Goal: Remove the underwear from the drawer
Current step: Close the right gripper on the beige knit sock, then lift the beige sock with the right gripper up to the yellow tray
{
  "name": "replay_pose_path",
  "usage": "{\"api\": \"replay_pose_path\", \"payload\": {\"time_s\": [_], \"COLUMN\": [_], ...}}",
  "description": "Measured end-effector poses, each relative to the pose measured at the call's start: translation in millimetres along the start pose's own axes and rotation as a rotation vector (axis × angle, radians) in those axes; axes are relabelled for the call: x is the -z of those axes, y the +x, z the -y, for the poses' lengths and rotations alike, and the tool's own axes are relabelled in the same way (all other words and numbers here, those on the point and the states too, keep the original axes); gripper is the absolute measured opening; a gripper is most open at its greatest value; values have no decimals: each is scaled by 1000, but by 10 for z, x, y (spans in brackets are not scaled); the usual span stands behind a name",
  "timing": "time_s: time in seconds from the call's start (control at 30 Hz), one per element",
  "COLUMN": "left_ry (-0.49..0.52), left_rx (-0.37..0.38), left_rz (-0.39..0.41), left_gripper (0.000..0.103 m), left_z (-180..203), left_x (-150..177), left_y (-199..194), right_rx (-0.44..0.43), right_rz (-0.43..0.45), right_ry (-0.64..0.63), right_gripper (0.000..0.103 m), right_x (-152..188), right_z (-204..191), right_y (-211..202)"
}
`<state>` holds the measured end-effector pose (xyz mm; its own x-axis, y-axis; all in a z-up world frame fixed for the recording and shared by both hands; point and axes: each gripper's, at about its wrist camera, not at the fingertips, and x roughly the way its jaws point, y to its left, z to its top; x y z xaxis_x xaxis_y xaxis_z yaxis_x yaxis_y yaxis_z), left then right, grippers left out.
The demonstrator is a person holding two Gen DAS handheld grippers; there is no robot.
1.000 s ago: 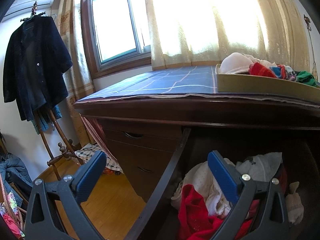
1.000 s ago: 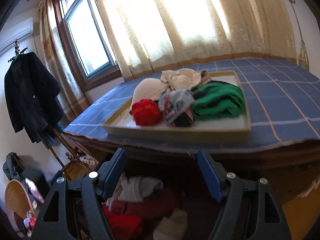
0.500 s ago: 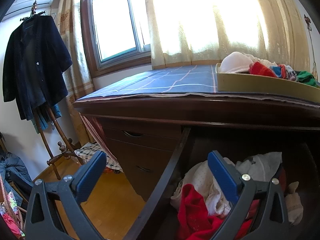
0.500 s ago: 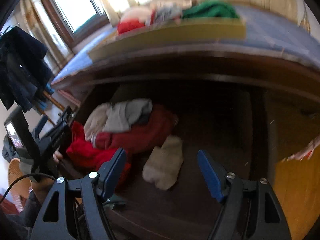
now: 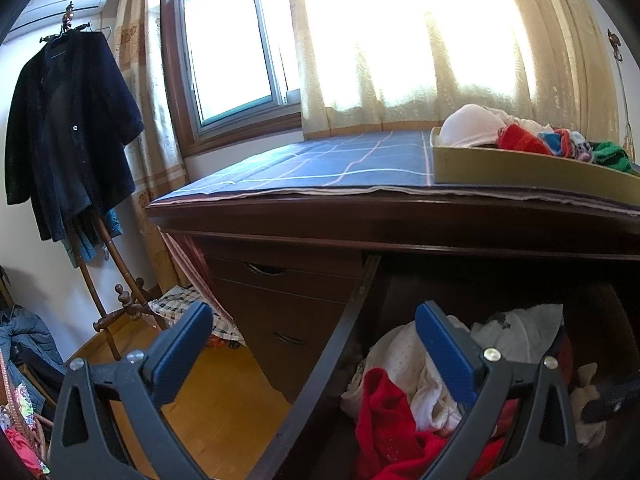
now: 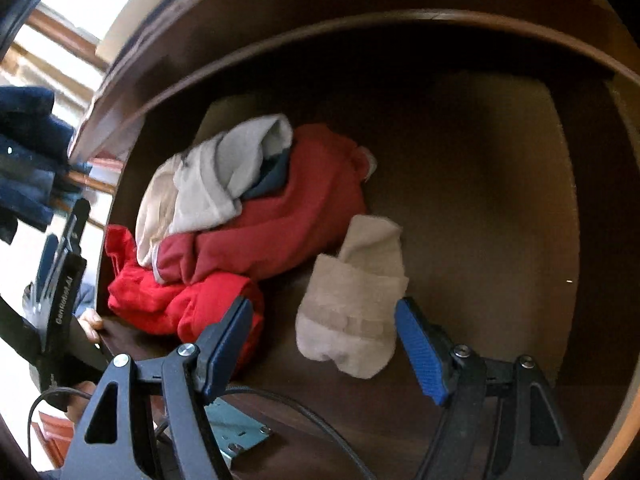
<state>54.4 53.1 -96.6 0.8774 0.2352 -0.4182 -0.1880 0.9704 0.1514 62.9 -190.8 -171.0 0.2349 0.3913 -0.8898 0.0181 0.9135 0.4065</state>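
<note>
Down in the open drawer (image 6: 500,208), the underwear is what I watch: a folded beige piece (image 6: 354,300) lies alone on the bare wooden floor, just beside a heap of red garments (image 6: 256,240) with a grey-white piece (image 6: 228,168) on top. A second ago my right camera looked across the tabletop at the tray of clothes already set out; now it looks steeply down into the drawer, so I have swung the right gripper (image 6: 322,344) over and lowered it toward the beige piece. Its jaws stand spread with nothing between the pads, the cloth sitting just ahead of the gap, one finger near the red heap and the other past the beige piece's far edge. I judge this the approach for the next pick, not yet a grasp; I cannot tell how much height remains above the cloth. My left gripper (image 5: 316,344) has not moved: its jaws are spread and empty, it sits at the drawer's left side (image 5: 340,344), and from there I see the same heap below the desk top. Up on the blue checked cloth (image 5: 332,164), the tray (image 5: 520,168) holds the pieces already taken out, so more of the same work remains.
</note>
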Motion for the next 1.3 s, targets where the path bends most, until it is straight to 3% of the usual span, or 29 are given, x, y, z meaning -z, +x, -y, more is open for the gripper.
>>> {"api": "replay_pose_path", "payload": {"time_s": [0.23,0.37,0.67,1.0,1.3], "left_ry": [1,1,3,3,3], "left_rx": [0,2,0,0,0], "left_rz": [-1,1,5,4,5], "left_gripper": [103,103,103,103,103], "left_z": [3,3,4,11,9], "left_x": [20,18,13,13,16], "left_y": [2,-13,-19,-26,-30], "right_rx": [54,67,57,-57,-82], "right_rz": [-61,-90,-69,49,270], "right_ry": [-21,-2,10,88,59], "right_gripper": [69,50,44,43,43], "right_x": [-3,-30,-10,142,137], "right_z": [-81,-27,32,261,213], "right_y": [152,202,131,-401,-1107]}}
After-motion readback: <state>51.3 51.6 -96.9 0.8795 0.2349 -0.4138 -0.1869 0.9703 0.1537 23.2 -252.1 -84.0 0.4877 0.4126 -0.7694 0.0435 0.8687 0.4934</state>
